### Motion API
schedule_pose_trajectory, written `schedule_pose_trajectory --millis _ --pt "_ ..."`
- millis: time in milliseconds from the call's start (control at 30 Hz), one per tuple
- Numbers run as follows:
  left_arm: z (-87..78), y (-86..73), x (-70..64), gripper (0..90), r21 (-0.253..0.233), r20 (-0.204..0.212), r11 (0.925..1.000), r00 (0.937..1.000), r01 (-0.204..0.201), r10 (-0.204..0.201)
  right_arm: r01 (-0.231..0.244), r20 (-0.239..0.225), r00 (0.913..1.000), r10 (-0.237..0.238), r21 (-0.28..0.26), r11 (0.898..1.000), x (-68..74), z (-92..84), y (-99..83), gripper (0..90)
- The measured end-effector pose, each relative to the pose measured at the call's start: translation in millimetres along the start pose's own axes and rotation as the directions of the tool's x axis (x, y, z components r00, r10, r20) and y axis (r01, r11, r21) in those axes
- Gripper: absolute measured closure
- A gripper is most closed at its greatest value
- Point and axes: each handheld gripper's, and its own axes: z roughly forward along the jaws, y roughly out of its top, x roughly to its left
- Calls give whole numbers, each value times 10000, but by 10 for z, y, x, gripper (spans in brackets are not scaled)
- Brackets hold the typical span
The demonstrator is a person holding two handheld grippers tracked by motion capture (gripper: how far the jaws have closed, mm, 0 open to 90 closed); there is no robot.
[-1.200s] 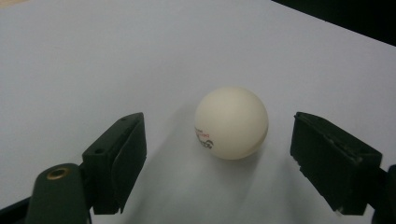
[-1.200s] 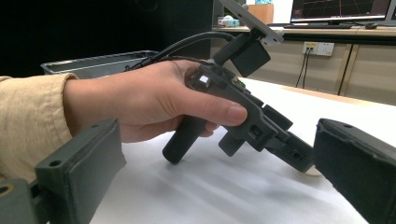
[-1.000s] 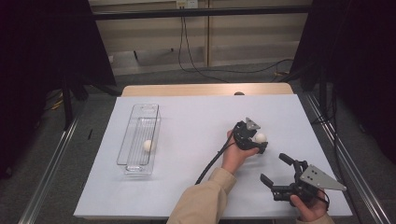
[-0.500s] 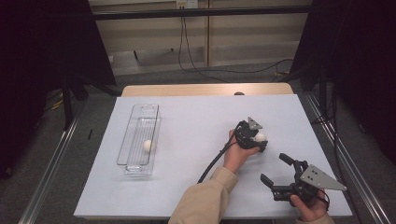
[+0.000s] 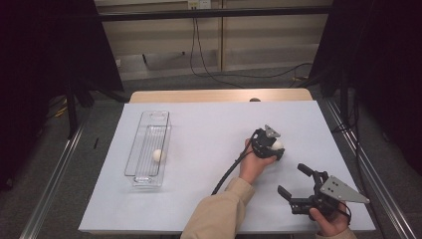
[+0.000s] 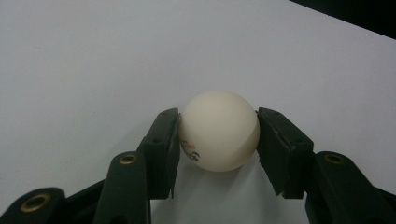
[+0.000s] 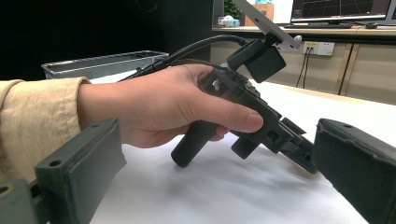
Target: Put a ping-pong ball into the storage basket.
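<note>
**Ball pinched, and we have barely moved in the last second**

Our left gripper (image 6: 218, 133) has its jaws closed onto the white ball (image 6: 218, 130), one pad against each side, so the ball sits squeezed between them with its printed mark turned toward the left pad. In the high view that same left gripper (image 5: 272, 147) sits right of the table's centre, with the ball (image 5: 276, 145) showing pale at its tip. Compared with a second ago, the gripper and ball sit at practically the same spot on the white table (image 5: 209, 129); the change is small, a slight settling of the hand rather than a carry. We judge that the grasp is made and the lift is about to start.

Our right gripper (image 5: 302, 189) rests at about 5 o'clock from the left one, jaws spread wide and holding nothing, unchanged over that second.

Well off at 9 o'clock lies the clear tray (image 5: 140, 169), with a second ball (image 5: 158, 155) already inside it. We take it as the likely destination, so the carry would run across the table toward 9 o'clock.
</note>
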Motion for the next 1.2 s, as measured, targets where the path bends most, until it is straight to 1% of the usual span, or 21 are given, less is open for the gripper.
schedule_pose_trajectory --millis 333,400,500,633,700,933,1200 --pt "-27 5 -17 510 73 196 9996 9994 267 -269 -11 -16 10000 11 -3 10000 -1 -4 0 16" --pt "-50 10 -14 510 117 215 9997 9995 216 -218 -18 -5 10000 18 0 10000 -2 -5 -1 16" --pt "-98 14 -15 510 24 258 9996 9992 298 -298 -7 1 10000 7 -7 10000 -1 -7 -2 16" --pt "-171 6 5 510 36 334 9994 9988 348 -349 -19 5 10000 19 2 10000 -1 -7 -3 15" --pt "-211 -2 20 510 -4 347 9990 9984 448 -447 -28 7 10000 28 -6 10000 2 -5 -3 16" --pt "-347 -39 64 510 -12 281 9987 9983 508 -507 -2 30 10000 2 8 10000 4 -5 -2 16" --pt "-455 -86 109 510 1 232 9983 9980 587 -587 52 -3 10000 -52 18 10000 11 0 -2 16"
